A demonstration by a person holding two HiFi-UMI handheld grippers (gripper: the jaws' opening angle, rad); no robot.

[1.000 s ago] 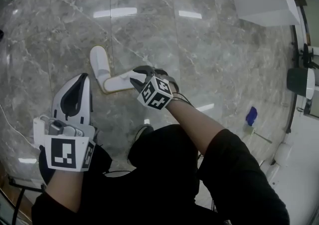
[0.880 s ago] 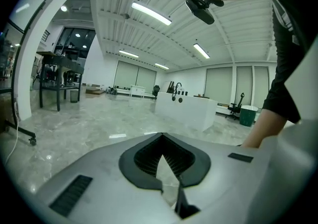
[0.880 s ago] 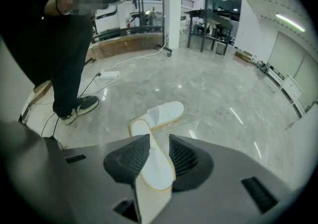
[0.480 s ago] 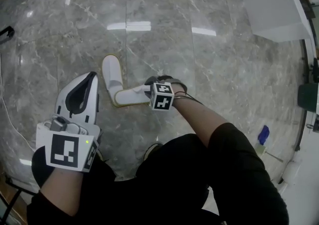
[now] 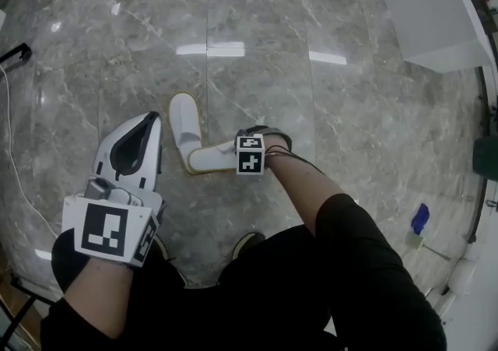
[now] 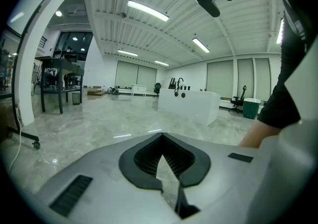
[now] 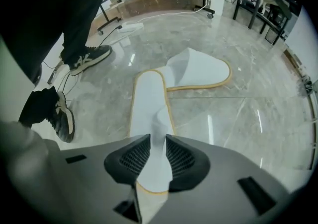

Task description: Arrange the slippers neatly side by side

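The right gripper [image 7: 153, 143] is pinching one white slipper [image 7: 149, 104] in its jaws, down by the floor [image 7: 248, 118], its far end touching the other slipper [image 7: 201, 71]. The left gripper [image 6: 161, 141] is holding its jaws closed, with nothing in them.

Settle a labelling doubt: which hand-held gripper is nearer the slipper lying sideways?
Right. The right hand-held gripper grips the sideways slipper at one end; the left hand-held gripper hangs off to its left, apart from it.
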